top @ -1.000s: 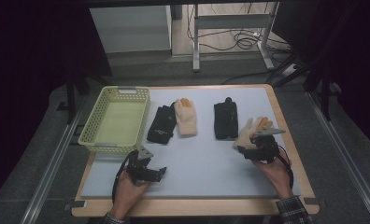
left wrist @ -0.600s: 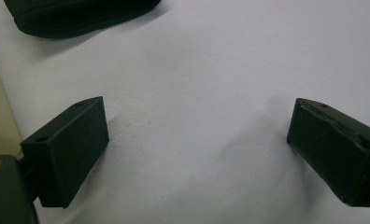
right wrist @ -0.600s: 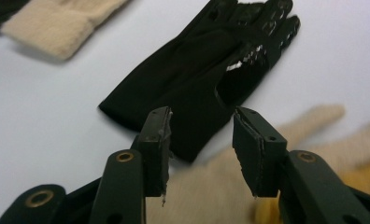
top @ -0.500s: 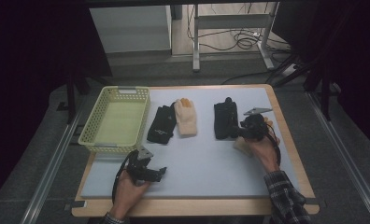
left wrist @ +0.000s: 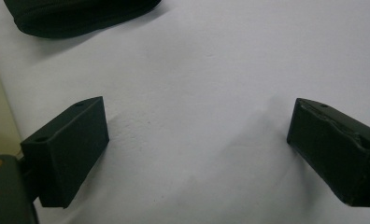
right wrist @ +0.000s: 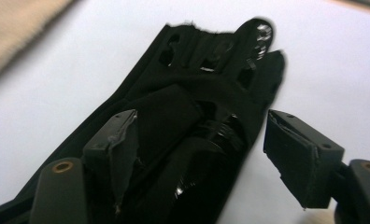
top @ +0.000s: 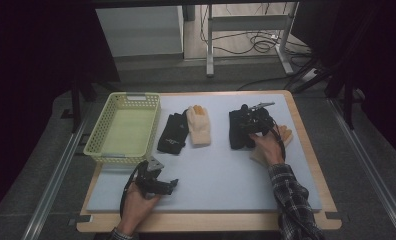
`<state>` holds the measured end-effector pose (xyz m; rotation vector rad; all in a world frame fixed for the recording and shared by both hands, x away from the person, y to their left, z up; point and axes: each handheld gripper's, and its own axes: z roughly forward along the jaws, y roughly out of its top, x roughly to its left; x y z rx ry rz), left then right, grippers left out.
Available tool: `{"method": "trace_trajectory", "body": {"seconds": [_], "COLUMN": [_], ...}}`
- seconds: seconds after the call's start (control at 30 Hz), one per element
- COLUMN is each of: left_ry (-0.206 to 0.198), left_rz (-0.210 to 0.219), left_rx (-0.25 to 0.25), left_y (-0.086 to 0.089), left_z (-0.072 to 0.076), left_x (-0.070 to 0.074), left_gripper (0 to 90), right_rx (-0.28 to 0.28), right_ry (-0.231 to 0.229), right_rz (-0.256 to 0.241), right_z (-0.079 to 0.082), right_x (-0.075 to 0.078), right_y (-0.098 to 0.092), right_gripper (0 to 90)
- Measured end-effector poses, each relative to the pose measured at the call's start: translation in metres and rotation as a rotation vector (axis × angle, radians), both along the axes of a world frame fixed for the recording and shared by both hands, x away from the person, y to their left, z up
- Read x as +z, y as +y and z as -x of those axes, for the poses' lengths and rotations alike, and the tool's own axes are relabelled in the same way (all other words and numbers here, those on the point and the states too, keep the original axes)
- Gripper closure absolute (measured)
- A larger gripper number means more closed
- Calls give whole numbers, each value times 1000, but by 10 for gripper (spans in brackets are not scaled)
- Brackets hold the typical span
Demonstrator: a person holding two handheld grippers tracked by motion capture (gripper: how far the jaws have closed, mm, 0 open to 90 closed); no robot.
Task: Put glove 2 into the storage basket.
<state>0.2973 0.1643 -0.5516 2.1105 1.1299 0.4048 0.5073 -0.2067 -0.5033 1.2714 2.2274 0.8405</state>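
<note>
Four gloves lie on the pale blue mat (top: 216,170). A black glove (top: 172,132) and a tan glove (top: 200,125) rest side by side at the middle. Another black glove (top: 237,134) lies to the right, and a second tan glove (top: 286,134) is partly hidden by the right hand. My right gripper (top: 248,122) hovers open over the right black glove (right wrist: 192,88); one jaw is above the fabric, the other above the mat beside it. My left gripper (top: 172,185) rests open near the front left, with bare mat (left wrist: 197,93) between its jaws (left wrist: 197,154).
A yellow-green mesh basket (top: 97,145) stands at the table's left, empty inside. The wooden table edge (top: 206,222) frames the mat. In the left gripper view a black glove's cuff (left wrist: 80,16) lies ahead of the jaws. A tan glove (right wrist: 15,32) shows blurred in the right gripper view.
The right gripper has moved left and farther away, from over the right tan glove to over the right black glove. The left gripper has stayed put.
</note>
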Motion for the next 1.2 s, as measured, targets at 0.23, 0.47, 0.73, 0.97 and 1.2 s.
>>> {"method": "trace_trajectory", "body": {"seconds": [0.23, 0.47, 0.73, 0.97, 1.2], "left_ry": [0, 1, 1, 0, 1], "left_rz": [0, -1, -1, -1, -2], "left_rx": [-1, -1, 0, 1, 1], "left_y": [0, 0, 0, 0, 0], "left_z": [0, 0, 0, 0, 0], "left_x": [0, 0, 0, 0, 0], "left_gripper": [56, 56, 56, 56, 56], "right_rx": [-15, 1, 79, 188, 266], "right_ry": [121, 141, 93, 71, 113], "right_rz": [-47, -71, -163, -230, -265], "right_z": [-7, 0, 35, 89, 138], "right_x": [-9, -4, 26, 45, 25], "right_y": [9, 12, 18, 34, 47], "right_gripper": [588, 783, 780, 774, 721]}}
